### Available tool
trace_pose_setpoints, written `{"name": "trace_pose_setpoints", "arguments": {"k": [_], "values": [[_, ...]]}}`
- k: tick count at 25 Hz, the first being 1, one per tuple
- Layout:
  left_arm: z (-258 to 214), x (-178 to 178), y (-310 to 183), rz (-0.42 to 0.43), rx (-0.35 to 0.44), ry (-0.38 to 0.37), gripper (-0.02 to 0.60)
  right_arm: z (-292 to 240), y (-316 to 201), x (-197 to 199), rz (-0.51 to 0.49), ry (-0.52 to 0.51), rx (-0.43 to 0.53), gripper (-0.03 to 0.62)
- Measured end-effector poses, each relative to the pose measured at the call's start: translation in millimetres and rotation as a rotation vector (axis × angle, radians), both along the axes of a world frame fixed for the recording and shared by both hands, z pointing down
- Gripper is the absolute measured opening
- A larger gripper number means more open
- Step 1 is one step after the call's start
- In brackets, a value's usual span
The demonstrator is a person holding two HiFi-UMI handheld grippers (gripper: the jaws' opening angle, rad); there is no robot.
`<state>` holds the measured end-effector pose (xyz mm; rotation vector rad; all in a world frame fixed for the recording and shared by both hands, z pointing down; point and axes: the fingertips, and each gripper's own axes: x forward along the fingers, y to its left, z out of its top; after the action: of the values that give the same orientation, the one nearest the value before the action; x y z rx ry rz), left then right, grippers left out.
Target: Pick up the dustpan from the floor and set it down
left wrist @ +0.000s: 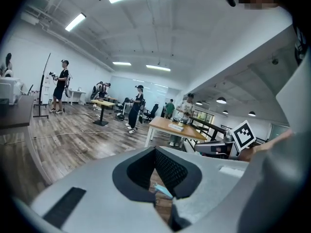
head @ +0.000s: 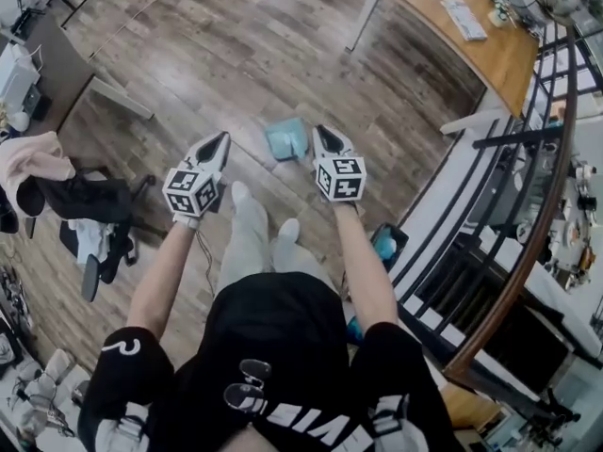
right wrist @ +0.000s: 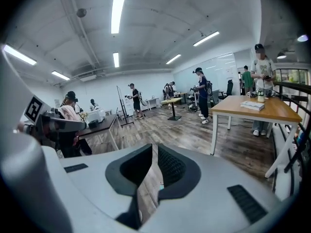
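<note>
The light blue dustpan (head: 287,139) lies on the wooden floor just ahead of the person's feet, between the two gripper tips. My left gripper (head: 222,139) hangs to its left and my right gripper (head: 321,132) hangs close by its right edge; both are above the floor, apart from the dustpan. Both point forward and slightly down, jaws together, nothing in them. In the left gripper view the left gripper (left wrist: 155,152) is shut, and a sliver of the dustpan (left wrist: 163,190) shows below the pads. The right gripper (right wrist: 155,148) is shut in its own view.
A wooden table (head: 471,36) stands at the upper right, with a black railing (head: 528,205) running along the right. A black chair draped with clothes (head: 85,215) sits at the left. A blue object (head: 384,245) lies by the railing. Several people stand farther off in the room.
</note>
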<state>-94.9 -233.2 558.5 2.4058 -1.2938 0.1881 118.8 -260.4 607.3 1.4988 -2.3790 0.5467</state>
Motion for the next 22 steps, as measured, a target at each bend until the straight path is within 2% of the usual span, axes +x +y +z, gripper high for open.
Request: {"name": "trace_pose_setpoints", "arguments": {"k": [3, 12, 22], "values": [[25, -7, -5, -0.002, -0.018, -0.004, -0.002, 37, -4, -10, -0.016, 0.029, -0.038, 0.110], [95, -20, -31, 0.020, -0.078, -0.002, -0.002, 165, -24, -40, -0.079, 0.162, -0.181, 0.253], [162, -41, -66, 0.024, -0.144, 0.002, -0.002, 283, -52, -53, -0.084, 0.262, -0.355, 0.272]]}}
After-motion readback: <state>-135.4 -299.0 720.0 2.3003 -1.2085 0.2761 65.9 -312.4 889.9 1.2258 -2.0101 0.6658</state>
